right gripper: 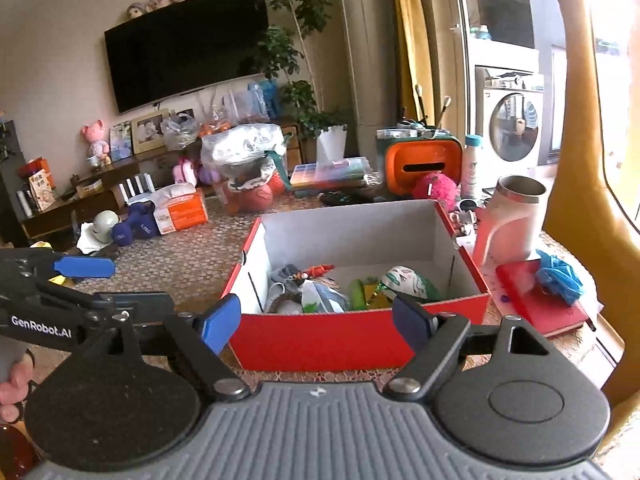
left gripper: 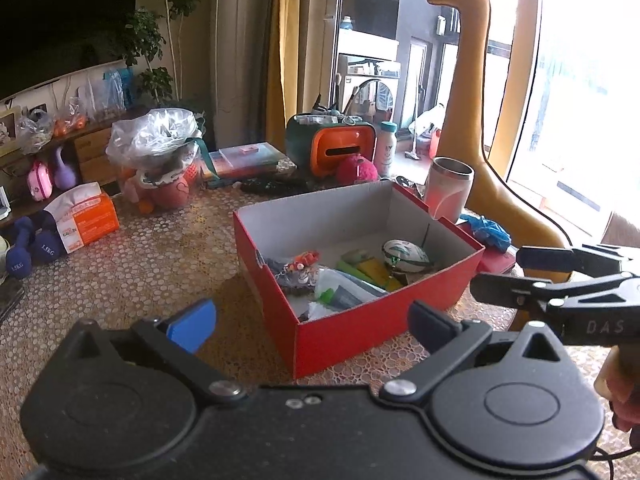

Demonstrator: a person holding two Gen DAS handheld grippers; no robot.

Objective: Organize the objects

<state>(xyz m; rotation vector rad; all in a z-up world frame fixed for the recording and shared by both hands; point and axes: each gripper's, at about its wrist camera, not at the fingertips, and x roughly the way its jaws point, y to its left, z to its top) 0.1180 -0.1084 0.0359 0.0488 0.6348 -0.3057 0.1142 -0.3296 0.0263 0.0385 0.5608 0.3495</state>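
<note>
Red cardboard box (right gripper: 320, 344) with a white inside stands open near the middle of the patterned table (left gripper: 152, 264), placed, it seems, as the one collecting spot: a small oval ball (left gripper: 405, 255), green and yellow pieces and other small items already lie on its floor. Left gripper (left gripper: 312, 322) and right gripper (right gripper: 318, 320) both hover at the box's near side, jaws spread wide and empty. A pink steel tumbler (right gripper: 510, 220) and a red notebook (right gripper: 540, 304) lie beside the box's right wall, likely yet to be sorted.
</note>
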